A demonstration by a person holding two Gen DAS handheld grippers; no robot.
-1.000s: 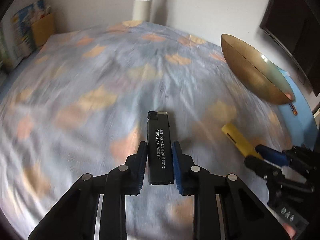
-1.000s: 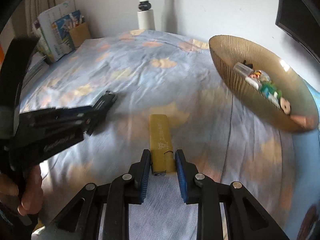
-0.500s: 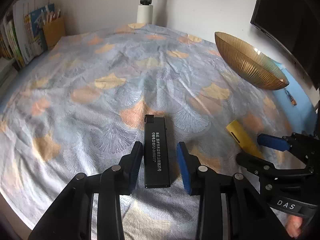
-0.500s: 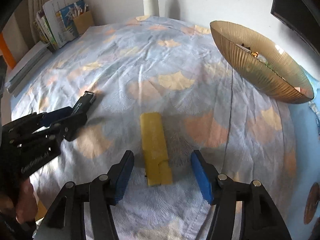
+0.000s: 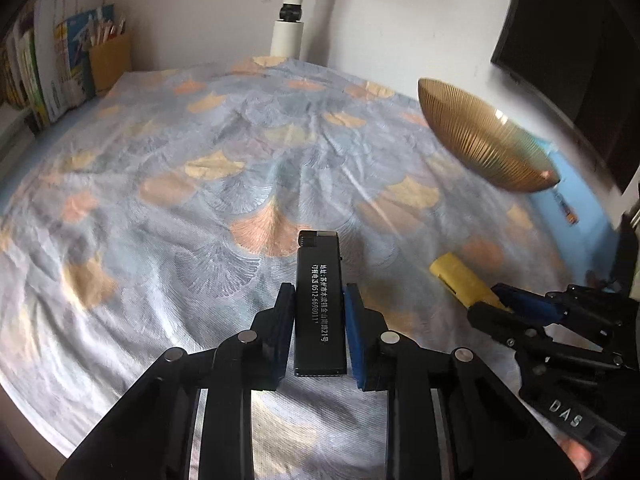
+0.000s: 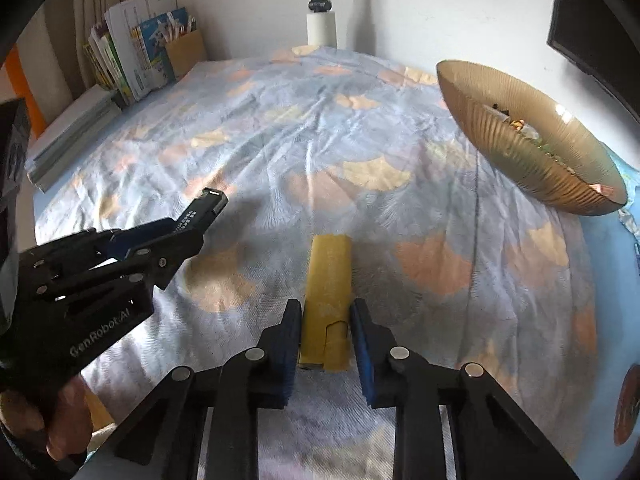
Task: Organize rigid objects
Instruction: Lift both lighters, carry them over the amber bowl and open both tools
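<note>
**Both grippers closed on lighters, above the patterned cloth**

Landmark: amber ribbed bowl, sitting at the far right of the cloth.

Left gripper: jaws narrow, pads pressed against both long sides of the black lighter. Lighter points forward, metal cap end away from the gripper, white printed text along its face. It sits well to the left of the bowl and nearer the camera. The right wrist view shows the lighter raised off the cloth.

Right gripper: jaws narrow, closed on the yellow lighter, gripping its near end. Lighter is left of the bowl and nearer, well apart from it; cannot tell whether it touches the cloth.

Bowl contents: several small items, too small to identify.

Far left from the bowl: books against the wall. White pole stands behind the cloth.
</note>
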